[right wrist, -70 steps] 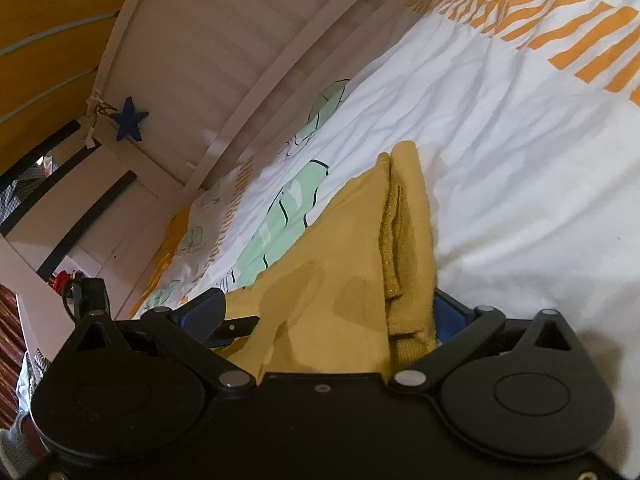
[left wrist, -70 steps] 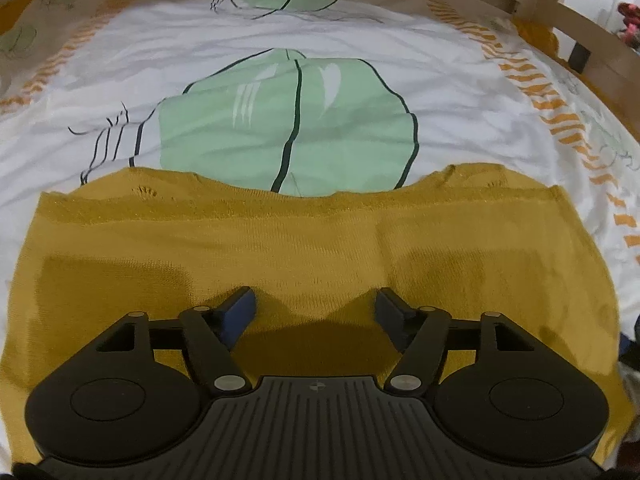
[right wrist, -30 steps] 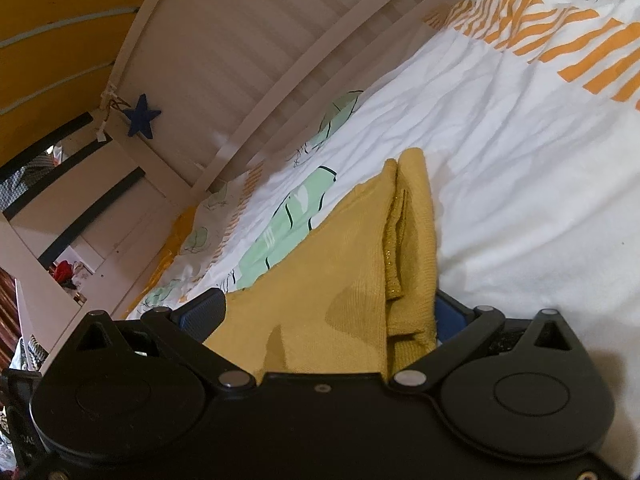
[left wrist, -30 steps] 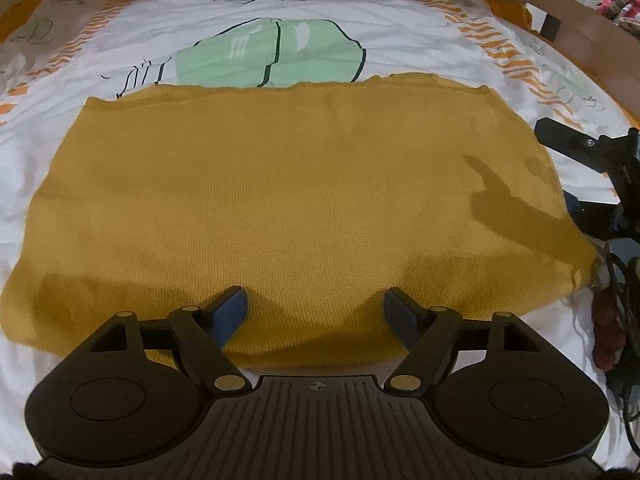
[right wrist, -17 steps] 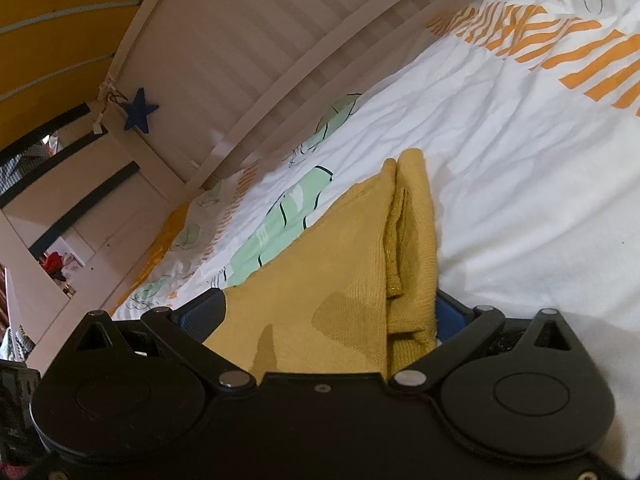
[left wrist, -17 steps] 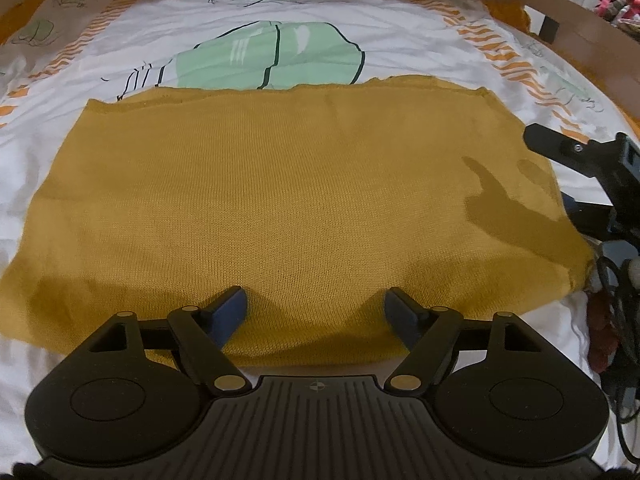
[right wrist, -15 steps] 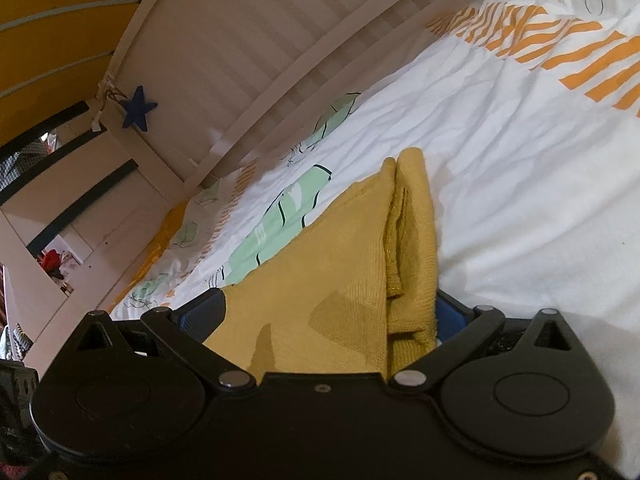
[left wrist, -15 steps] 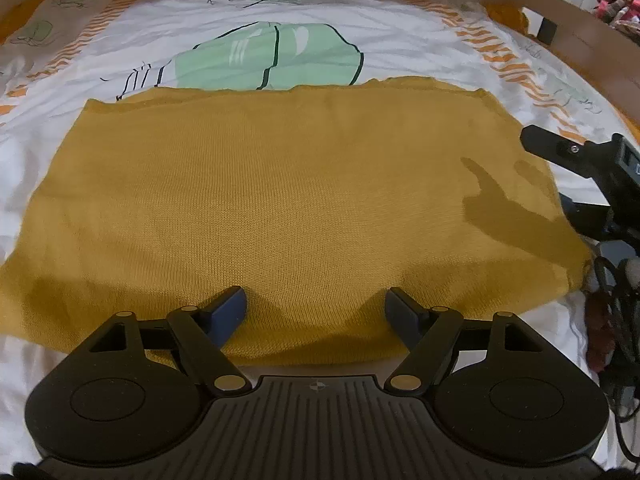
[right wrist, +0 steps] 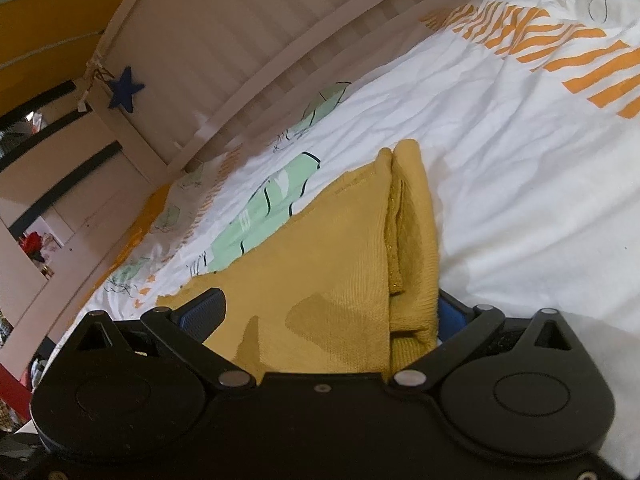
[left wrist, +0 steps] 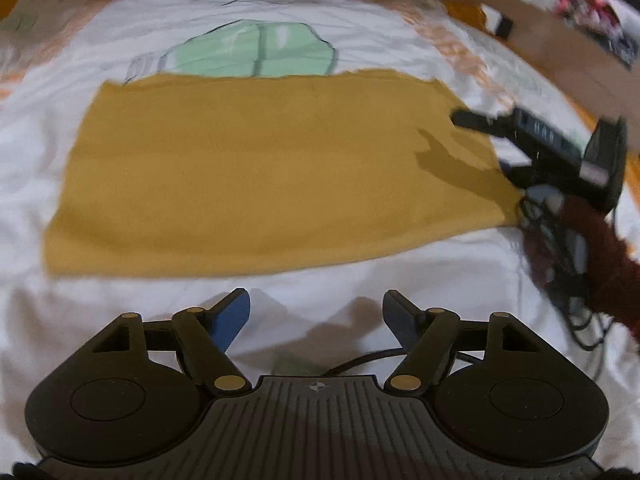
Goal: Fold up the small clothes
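Note:
A mustard-yellow knitted garment [left wrist: 260, 168] lies folded flat as a wide rectangle on the bed sheet [left wrist: 360, 32]. My left gripper [left wrist: 316, 316] hovers over bare sheet just short of its near edge; its jaws are closing slightly with nothing between them. In the left wrist view my right gripper [left wrist: 480, 144] sits at the garment's right edge, fingers wide apart. In the right wrist view the garment [right wrist: 340, 272] runs between the spread fingers of the right gripper [right wrist: 328, 312], its layered edge against the right pad; no pinch shows.
The sheet is white with green leaf prints and orange stripes. A wooden bed rail [left wrist: 560, 52] runs along the right; a slatted headboard [right wrist: 280, 40] with a blue star [right wrist: 126, 94] stands behind. A dark red sleeve [left wrist: 600, 264] and cables [left wrist: 360, 360] are near.
My left gripper has drawn back off the garment, whose near edge now lies ahead of the fingertips. The right gripper has stayed at the garment's right edge.

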Demonstrator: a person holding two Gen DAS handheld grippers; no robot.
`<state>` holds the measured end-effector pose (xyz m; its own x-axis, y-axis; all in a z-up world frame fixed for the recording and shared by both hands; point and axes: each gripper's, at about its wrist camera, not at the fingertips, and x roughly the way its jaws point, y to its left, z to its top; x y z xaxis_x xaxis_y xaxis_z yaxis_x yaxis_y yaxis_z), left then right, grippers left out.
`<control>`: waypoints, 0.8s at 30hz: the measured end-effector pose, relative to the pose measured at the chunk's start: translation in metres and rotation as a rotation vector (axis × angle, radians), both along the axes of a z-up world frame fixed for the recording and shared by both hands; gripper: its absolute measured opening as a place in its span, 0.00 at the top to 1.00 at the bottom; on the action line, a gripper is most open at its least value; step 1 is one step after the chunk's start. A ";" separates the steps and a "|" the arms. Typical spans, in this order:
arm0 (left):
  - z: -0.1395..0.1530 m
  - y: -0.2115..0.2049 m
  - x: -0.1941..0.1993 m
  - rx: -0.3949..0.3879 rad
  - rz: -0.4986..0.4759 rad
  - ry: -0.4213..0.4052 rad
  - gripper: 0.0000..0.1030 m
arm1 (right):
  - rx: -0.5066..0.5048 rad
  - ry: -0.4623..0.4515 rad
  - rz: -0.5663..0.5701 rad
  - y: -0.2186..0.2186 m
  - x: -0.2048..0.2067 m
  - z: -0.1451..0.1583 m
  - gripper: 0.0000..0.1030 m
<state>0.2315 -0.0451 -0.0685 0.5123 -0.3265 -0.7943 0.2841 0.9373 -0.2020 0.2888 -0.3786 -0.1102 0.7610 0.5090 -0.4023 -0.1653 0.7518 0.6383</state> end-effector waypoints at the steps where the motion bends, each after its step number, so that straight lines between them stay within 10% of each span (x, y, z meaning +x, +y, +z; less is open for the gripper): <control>1: 0.005 0.013 -0.001 -0.021 0.029 -0.008 0.30 | -0.010 0.006 0.000 0.001 0.001 0.001 0.01; 8: 0.036 0.096 0.027 -0.147 0.250 -0.032 0.30 | -0.057 0.050 0.005 0.007 0.005 0.004 0.00; 24: 0.037 0.140 0.099 -0.143 0.352 -0.121 0.30 | 0.097 0.241 0.001 -0.010 0.029 0.011 0.01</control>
<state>0.3310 0.0945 -0.0311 0.7000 -0.2169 -0.6804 -0.0196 0.9466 -0.3219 0.3183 -0.3885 -0.0990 0.6484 0.5549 -0.5212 -0.0004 0.6849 0.7287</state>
